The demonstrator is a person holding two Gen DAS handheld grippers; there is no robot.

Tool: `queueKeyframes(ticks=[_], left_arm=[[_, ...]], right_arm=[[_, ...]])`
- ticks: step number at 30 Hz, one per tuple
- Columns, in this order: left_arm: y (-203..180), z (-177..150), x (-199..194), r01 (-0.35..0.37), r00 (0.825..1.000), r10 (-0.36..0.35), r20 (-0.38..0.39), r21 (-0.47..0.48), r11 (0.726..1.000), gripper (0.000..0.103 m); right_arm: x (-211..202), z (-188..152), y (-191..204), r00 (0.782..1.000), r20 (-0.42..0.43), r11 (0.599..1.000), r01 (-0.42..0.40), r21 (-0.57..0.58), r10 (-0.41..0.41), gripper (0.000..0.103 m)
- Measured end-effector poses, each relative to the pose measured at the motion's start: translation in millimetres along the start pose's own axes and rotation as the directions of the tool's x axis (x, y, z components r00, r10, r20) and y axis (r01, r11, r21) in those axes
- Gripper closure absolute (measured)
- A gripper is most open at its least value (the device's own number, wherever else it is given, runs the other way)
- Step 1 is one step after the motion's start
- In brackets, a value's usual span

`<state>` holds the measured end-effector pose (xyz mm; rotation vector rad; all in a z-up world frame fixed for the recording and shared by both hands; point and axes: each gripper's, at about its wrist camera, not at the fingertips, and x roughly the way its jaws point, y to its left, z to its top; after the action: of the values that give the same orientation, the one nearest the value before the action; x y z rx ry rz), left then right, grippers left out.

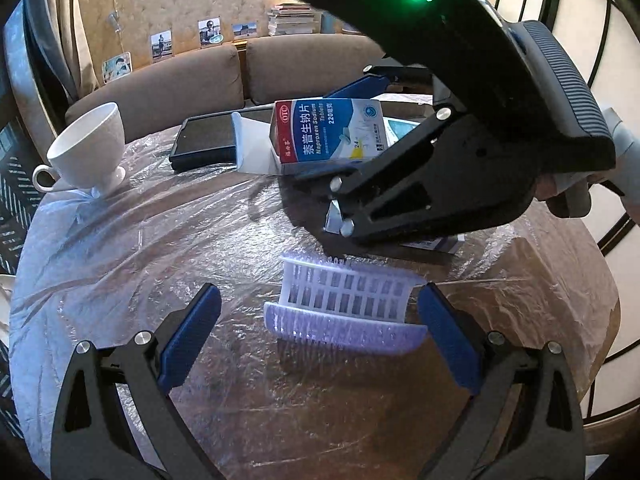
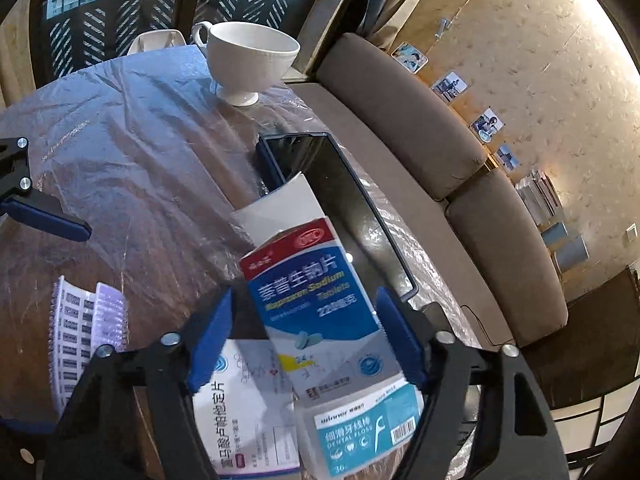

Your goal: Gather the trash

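We see the right gripper (image 2: 304,336) with its jaws around the blue, red and white Naproxen tablet carton (image 2: 316,304); from the left wrist view the blue pads look pressed on its sides, the carton lifted clear of the plastic-covered round wooden worktop (image 1: 120,248). Under it lie a white medicine box (image 2: 244,408) and a teal dental floss box (image 2: 360,432). The left gripper (image 1: 320,332) hangs with jaws wide apart over a white slotted plastic basket (image 1: 344,300) tipped on its side. Open worktop stretches left toward the white footed cup (image 1: 90,148) near the rim; a black tablet device (image 2: 340,204) sits at the edge by the brown sofa (image 2: 420,128)
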<state>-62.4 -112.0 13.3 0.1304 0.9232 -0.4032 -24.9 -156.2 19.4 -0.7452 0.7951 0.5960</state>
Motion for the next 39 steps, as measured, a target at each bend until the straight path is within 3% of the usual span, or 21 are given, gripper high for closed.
queueKeyframes(ticks=[2,7,9,17,24,32,39], left_arm=[[-1,1,1,0.003,1.000,-0.003,0.001,0.002,1.000,0.006],[-7,0,7,0.023,0.999,-0.023,-0.023,0.032,0.999,0.030],[-12,-1,6,0.022,1.000,-0.021,-0.018,0.047,0.999,0.030],[-11,-3,2,0.006,1.000,-0.006,-0.007,0.032,0.999,0.030],[-2,-5,-3,0.001,1.000,-0.001,0.000,-0.013,1.000,0.030],[6,-5,-7,-0.002,1.000,0.002,0.009,-0.044,0.999,0.030],[11,-11,-15,-0.005,1.000,0.006,0.018,-0.072,0.997,0.030]], right_arm=[[0,0,-6,1.000,0.009,0.999,-0.019,0.036,0.018,0.044],[-1,0,-16,0.998,0.033,0.992,-0.063,0.108,0.060,0.048],[-3,-1,-19,0.998,0.040,0.991,-0.062,0.121,0.058,0.052],[-11,-3,-35,0.987,0.086,0.954,-0.152,0.257,0.133,0.053],[-25,-8,-52,0.967,0.157,0.886,-0.247,0.393,0.200,0.053],[-41,-22,-55,0.930,0.221,0.762,-0.368,0.534,0.294,0.053],[-54,-43,-41,0.920,0.242,0.681,-0.392,0.619,0.309,0.053]])
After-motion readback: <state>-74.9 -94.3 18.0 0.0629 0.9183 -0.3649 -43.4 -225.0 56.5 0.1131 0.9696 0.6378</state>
